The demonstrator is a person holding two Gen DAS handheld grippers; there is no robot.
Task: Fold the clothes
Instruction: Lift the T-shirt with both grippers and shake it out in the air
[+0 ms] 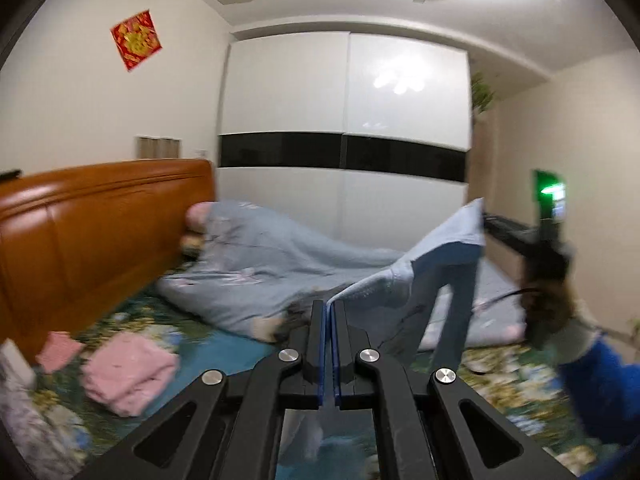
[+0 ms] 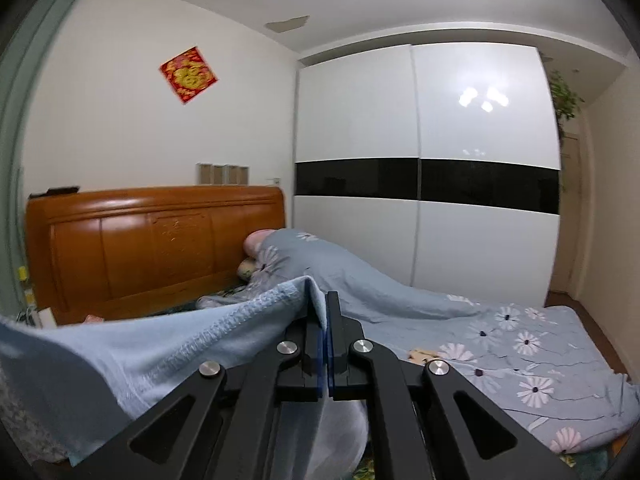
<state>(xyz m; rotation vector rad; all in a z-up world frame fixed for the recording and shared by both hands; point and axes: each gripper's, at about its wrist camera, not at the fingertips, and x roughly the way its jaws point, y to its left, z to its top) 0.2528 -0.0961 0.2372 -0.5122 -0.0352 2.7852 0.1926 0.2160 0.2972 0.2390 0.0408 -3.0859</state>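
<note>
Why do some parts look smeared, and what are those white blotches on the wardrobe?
Left wrist view: motion blur smears the pink folded clothes and headboard. Right wrist view: sharper. Both views: fisheye bending, and ceiling-lamp glare on the glossy wardrobe.

Bed with floral-print sheet (image 1: 224, 344): orange-brown wooden headboard (image 1: 100, 236) at its left end, as seen from my left wrist. Rumpled grey-blue flowered quilt (image 2: 460, 320) along the far edge, against the white sliding-door wardrobe with a black band (image 2: 424, 184) behind it. Folded pink garments (image 1: 128, 372) on the sheet near the headboard. Light blue knitted garment (image 1: 440, 256) above the near edge, strung between my left gripper (image 1: 330, 312) and my right gripper (image 2: 323, 312).
</note>
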